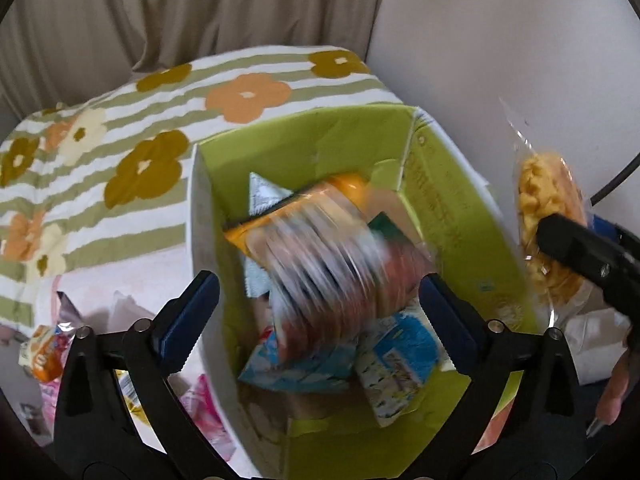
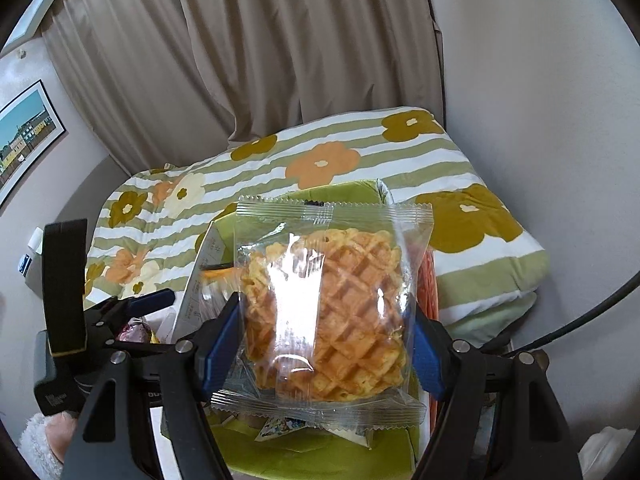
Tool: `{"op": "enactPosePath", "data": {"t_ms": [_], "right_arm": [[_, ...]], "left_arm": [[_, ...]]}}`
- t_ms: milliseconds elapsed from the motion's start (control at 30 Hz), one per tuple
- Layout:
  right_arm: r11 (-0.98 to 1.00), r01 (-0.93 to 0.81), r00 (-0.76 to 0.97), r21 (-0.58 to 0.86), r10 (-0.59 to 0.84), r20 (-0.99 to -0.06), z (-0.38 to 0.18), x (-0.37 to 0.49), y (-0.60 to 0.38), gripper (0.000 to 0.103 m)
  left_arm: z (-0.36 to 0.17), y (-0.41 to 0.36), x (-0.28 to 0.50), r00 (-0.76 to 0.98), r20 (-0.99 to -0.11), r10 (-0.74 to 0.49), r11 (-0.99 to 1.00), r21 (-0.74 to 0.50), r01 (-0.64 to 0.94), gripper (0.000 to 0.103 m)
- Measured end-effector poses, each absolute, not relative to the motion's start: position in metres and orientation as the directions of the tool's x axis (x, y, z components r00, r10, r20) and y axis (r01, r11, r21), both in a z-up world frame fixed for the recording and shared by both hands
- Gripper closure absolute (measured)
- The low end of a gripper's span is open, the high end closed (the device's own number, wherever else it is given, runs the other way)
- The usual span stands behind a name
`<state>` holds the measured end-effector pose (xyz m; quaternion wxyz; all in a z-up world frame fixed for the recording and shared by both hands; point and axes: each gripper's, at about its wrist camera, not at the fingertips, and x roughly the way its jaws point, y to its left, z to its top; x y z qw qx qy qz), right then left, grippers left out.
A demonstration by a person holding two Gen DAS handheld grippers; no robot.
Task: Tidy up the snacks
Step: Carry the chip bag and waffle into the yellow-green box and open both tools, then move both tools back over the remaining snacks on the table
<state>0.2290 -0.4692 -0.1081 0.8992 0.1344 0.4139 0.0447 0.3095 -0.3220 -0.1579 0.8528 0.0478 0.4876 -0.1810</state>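
At the far left of the left wrist view, a few loose snack packets [image 1: 44, 354] are seen lying on the pale surface beside the box, so some sorting is judged to remain; the flowered striped quilt [image 1: 132, 128] is spread behind them. Further right, the left gripper [image 1: 320, 312] is held over the green-lined box [image 1: 452, 200], its jaws spread wide with nothing pressed between the pads; a motion-blurred orange packet [image 1: 320, 240] is caught just beyond the open jaws, above the packets already gathered in the box, and whether it has come to rest cannot be told from the blur. Several packets, among them a blue one [image 1: 300, 364], are seen piled in the box, so a good part of the job is judged done. At the right edge, the right gripper [image 1: 576, 248] is seen with the clear-wrapped waffle [image 1: 548, 216] just outside the box wall.

In the right wrist view, the waffle packet [image 2: 328, 312] is clamped at moderate width between the blue pads of the right gripper [image 2: 324, 344], above the box [image 2: 340, 192]; it is judged to be the next item to be dropped in; the curtain [image 2: 240, 60] hangs behind.
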Motion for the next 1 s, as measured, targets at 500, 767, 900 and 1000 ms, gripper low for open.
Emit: {"op": "enactPosePath", "data": {"t_ms": [500,767,900,1000], "right_arm": [[0.96,0.009,0.592,0.278,0.219,-0.775,-0.126,0.259,-0.463,0.032],[0.975,0.03,0.584,0.221,0.162,-0.795,-0.135,0.258,-0.459,0.02],[0.98,0.03,0.623,0.197,0.136,-0.77,-0.135,0.25,-0.46,0.005],[0.981,0.004,0.633,0.192,0.146,-0.76,-0.135,0.242,-0.459,0.005]], "left_arm": [[-0.16,-0.267,0.295,0.441,-0.865,-0.239,0.945,-0.102,0.311,0.003],[-0.15,-0.251,0.287,0.474,-0.853,-0.218,0.958,-0.094,0.271,0.003],[-0.149,-0.247,0.281,0.477,-0.852,-0.217,0.961,-0.1,0.258,0.003],[-0.148,-0.244,0.274,0.478,-0.85,-0.219,0.963,-0.109,0.247,0.003]]}}
